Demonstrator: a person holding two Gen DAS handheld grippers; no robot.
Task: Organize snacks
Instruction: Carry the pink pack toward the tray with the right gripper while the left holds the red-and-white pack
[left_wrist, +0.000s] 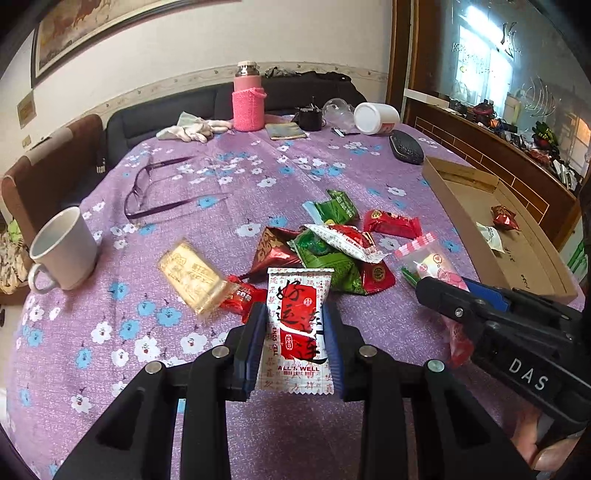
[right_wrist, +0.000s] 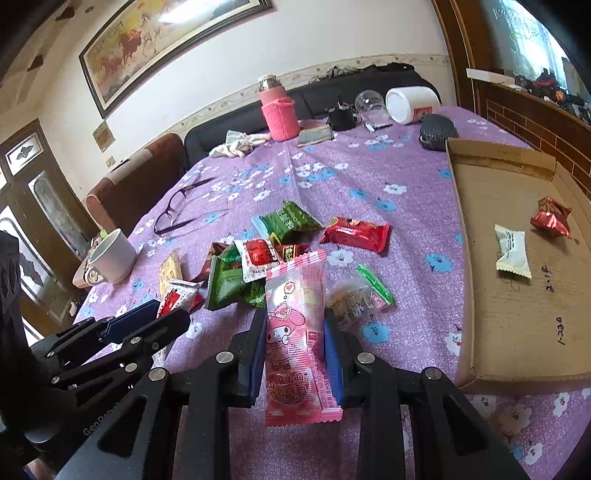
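Two snack packets are in our grip. Our left gripper (left_wrist: 295, 332) pinches a white-and-red foil packet printed "ALL'S WELL" (left_wrist: 297, 328) between its blue pads, the packet standing upright and lifted clear of the purple flowered cloth on the desk (left_wrist: 184, 177). Our right gripper (right_wrist: 295, 354) clamps a pink cartoon-printed wrapper (right_wrist: 299, 332) the same way, upright between both pads. Beyond the two grippers lies the loose heap of red and green foil snacks (left_wrist: 332, 251), still on the cloth, with a clear green-edged packet (right_wrist: 360, 295) just beside the pink one. To our right sits the shallow brown cardboard tray (right_wrist: 517, 332), holding a cream wrapped sweet (right_wrist: 511, 251) and a crumpled red foil sweet (right_wrist: 550, 218), well apart from both grippers.
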